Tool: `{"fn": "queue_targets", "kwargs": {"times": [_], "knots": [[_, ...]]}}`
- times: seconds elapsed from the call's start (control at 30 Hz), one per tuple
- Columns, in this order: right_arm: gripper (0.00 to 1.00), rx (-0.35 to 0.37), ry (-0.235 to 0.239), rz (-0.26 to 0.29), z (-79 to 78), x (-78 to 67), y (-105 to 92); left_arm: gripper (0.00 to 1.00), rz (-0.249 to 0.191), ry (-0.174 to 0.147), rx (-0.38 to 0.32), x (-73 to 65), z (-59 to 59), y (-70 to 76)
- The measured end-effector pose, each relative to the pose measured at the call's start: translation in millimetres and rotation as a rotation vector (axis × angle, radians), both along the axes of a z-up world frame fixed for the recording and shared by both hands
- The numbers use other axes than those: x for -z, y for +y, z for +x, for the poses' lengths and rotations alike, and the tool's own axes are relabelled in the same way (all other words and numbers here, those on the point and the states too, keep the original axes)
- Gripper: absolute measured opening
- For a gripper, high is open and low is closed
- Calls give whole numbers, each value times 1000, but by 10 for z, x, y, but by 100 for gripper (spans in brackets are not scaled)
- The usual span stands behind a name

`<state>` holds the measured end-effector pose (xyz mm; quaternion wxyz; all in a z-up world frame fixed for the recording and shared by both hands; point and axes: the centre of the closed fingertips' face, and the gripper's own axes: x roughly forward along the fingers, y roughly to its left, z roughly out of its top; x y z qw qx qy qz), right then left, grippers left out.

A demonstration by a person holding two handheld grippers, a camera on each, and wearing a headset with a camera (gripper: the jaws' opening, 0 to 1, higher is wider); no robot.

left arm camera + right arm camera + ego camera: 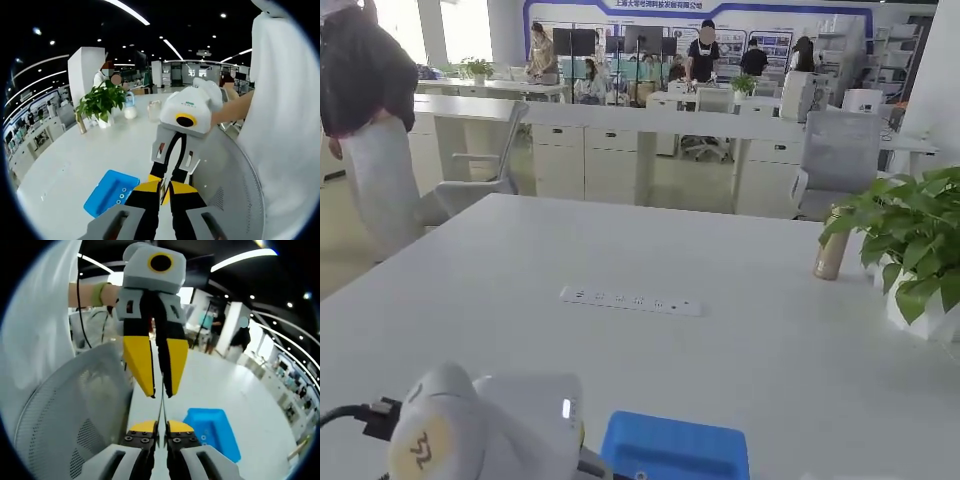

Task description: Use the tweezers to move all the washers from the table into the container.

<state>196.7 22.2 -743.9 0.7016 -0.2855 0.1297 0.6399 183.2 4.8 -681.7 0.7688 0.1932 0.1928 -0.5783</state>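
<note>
The thin metal tweezers (161, 407) run between my two grippers, which face each other tip to tip. My right gripper (161, 429) is shut on one end. The left gripper (159, 390) hangs above it in the right gripper view, its yellow fingers (140, 362) closed on the other end. In the left gripper view my left gripper (164, 190) is shut on the tweezers (163, 186), with the right gripper (170, 172) opposite. The blue container (111, 192) (212, 432) (675, 450) lies on the white table and holds several small washers (120, 196). A gripper (470, 430) shows at the bottom left of the head view.
A white power strip (632, 300) lies mid-table. A potted plant (915, 240) and a tan bottle (830, 255) stand at the right. A grey mesh chair back (235, 200) (65, 425) is close to the grippers. People move about in the background.
</note>
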Motion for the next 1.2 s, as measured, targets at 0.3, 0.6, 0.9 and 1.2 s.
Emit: {"fn": "queue_targets", "kwargs": {"times": [0.3,0.6,0.9,1.2], "knots": [[3,-5,1,-16,-12,25,-12,0,5,7,7,39,2,6],[4,-3,37,-45,-43,208,-40,0,16,62,-12,222,-15,10],[4,-41,90,-145,-91,596,-124,0,76,101,-34,549,-50,8],[3,-77,94,-203,-129,716,-104,0,96,121,-35,689,-59,53]]}}
